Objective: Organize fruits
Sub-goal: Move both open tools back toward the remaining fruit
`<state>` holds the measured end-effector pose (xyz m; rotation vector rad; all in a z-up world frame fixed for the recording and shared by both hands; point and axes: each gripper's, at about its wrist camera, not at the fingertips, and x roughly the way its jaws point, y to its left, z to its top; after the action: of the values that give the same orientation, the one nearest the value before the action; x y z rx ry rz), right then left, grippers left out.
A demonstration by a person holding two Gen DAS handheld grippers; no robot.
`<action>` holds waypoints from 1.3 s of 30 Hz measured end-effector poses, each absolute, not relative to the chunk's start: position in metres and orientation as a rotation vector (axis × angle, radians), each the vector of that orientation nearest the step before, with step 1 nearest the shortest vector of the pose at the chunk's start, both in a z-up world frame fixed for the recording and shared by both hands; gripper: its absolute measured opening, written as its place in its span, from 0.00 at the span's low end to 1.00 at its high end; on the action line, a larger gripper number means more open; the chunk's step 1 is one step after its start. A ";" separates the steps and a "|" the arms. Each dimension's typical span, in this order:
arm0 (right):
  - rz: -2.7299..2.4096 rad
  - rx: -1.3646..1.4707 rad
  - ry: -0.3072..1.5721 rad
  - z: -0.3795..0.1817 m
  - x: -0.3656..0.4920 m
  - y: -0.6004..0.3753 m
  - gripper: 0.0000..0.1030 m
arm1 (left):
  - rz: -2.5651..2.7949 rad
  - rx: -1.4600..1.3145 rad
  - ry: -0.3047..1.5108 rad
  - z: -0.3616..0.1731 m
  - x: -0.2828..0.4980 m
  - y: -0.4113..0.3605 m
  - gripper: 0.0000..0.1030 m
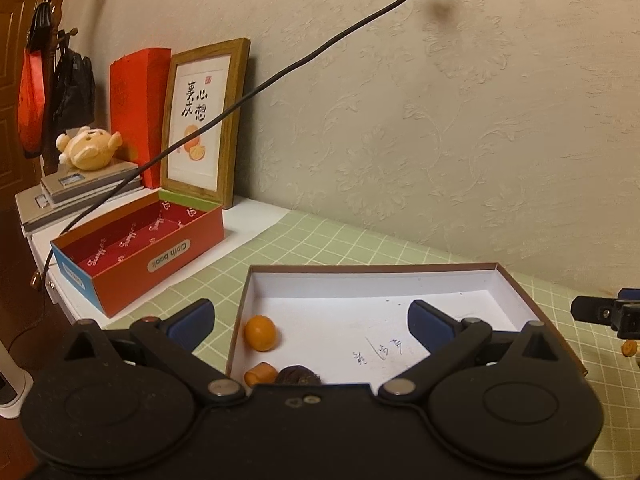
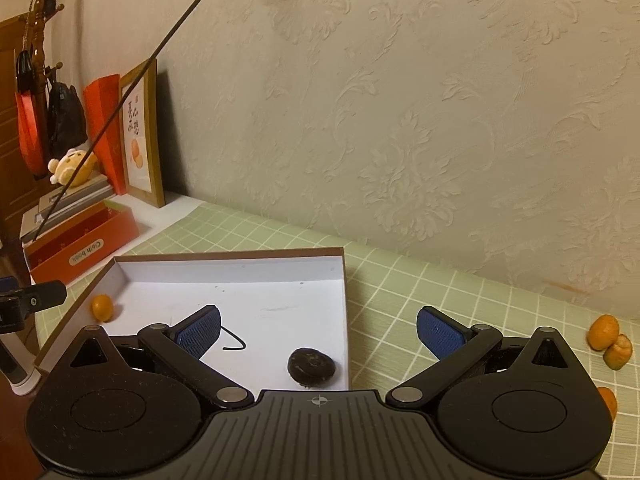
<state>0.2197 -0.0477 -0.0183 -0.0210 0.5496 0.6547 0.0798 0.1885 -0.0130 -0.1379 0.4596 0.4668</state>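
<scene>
Both tongs are hanging level and low over the desk, jaws spread wide and gripping nothing. The left tongs are facing the white box, where an orange is lying at lower left. The right tongs are straddling the box's right edge; more oranges are sitting at far right.

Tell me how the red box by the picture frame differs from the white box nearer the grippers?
The red box is deep, patterned red inside and looks empty; the white box is shallow and plain white inside with some handwriting. The white box holds an orange fruit and a dark round fruit. Both are open-topped and stand on the table.
</scene>
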 end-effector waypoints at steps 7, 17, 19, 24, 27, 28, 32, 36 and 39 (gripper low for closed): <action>0.643 -0.010 0.544 -0.013 0.218 -0.058 1.00 | 0.471 -0.156 0.449 -0.009 0.079 0.184 0.94; 0.582 0.043 0.544 0.004 0.213 -0.093 1.00 | 0.398 -0.198 0.459 0.000 0.085 0.164 0.94; 0.574 0.004 0.528 0.007 0.207 -0.101 1.00 | 0.394 -0.202 0.454 0.002 0.087 0.158 0.94; 0.563 -0.046 0.515 0.009 0.197 -0.120 1.00 | 0.352 -0.195 0.444 0.005 0.092 0.141 0.94; 0.544 -0.031 0.507 0.011 0.195 -0.136 1.00 | 0.343 -0.158 0.444 0.006 0.095 0.128 0.94; 0.536 -0.024 0.502 0.013 0.195 -0.142 1.00 | 0.340 -0.152 0.442 0.005 0.096 0.124 0.94; 0.509 -0.011 0.494 0.014 0.194 -0.159 1.00 | 0.323 -0.113 0.445 0.006 0.099 0.109 0.94; 0.482 -0.005 0.491 0.015 0.193 -0.174 1.00 | 0.284 -0.124 0.467 0.004 0.105 0.098 0.94; 0.464 -0.003 0.491 0.014 0.193 -0.186 1.00 | 0.260 -0.123 0.458 0.005 0.106 0.089 0.94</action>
<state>0.1926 -0.1857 0.0144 -0.0029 0.4914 0.4640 0.1064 0.0892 0.0052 -0.1227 0.4583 0.2603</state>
